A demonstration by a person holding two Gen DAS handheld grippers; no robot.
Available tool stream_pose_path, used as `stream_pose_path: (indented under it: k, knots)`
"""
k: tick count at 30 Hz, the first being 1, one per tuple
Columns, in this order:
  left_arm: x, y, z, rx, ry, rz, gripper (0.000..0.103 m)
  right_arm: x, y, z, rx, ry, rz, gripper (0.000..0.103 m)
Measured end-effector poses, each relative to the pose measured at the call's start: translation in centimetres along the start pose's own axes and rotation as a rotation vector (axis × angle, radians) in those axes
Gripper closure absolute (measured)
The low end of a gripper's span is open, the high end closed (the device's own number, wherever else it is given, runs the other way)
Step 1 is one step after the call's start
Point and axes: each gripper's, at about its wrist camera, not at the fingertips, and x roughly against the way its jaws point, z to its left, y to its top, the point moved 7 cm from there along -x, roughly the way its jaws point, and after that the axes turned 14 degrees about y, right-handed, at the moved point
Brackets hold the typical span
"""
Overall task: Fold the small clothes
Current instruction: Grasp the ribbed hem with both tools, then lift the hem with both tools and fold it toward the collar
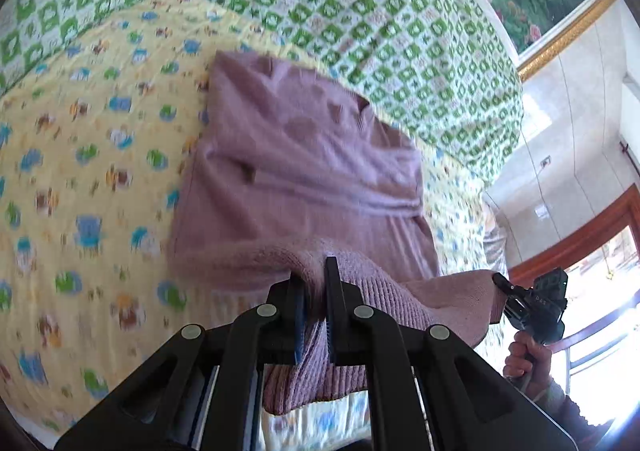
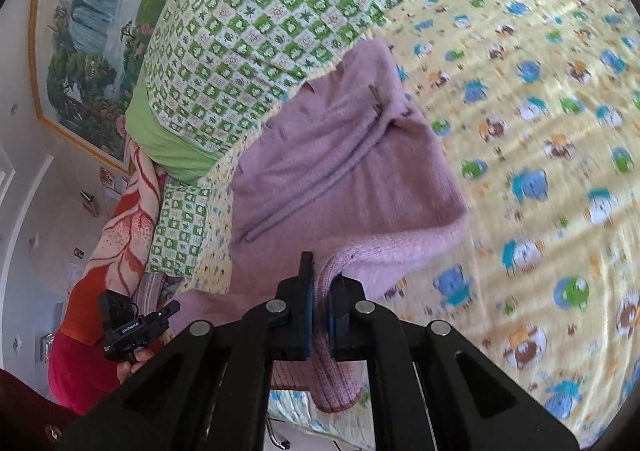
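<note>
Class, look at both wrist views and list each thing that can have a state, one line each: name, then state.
Left hand-held gripper: shut on the sweater's ribbed hem.
Right hand-held gripper: shut on the same hem.
Pink sweater: partly folded on the bed, near edge lifted.
Yellow blanket: spread flat under the sweater.
Green checked quilt: bunched up behind the sweater.

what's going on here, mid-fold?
Yes. A person holds a gripper in each hand, and both are clamped on the near ribbed edge of a pink knit sweater. The left gripper and the right gripper have that edge lifted. The rest of the sweater lies on a yellow cartoon-print blanket, next to a green checkered quilt.
</note>
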Motion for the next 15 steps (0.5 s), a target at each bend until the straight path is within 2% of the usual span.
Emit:
stream_pose_path:
  k: [6,15]
  knots:
    - [-3.0,7.4,-0.9,0.002,0.036,-0.056,0.097,-3.9,7.3,-0.1,0.025,-0.011,-0.062,0.097]
    - [-9.5,15.2,-1.5,0.016,0.095,-0.064,0.097,-10.5,16.1,-2.3,0.047,-0.069,-0.063,0.097]
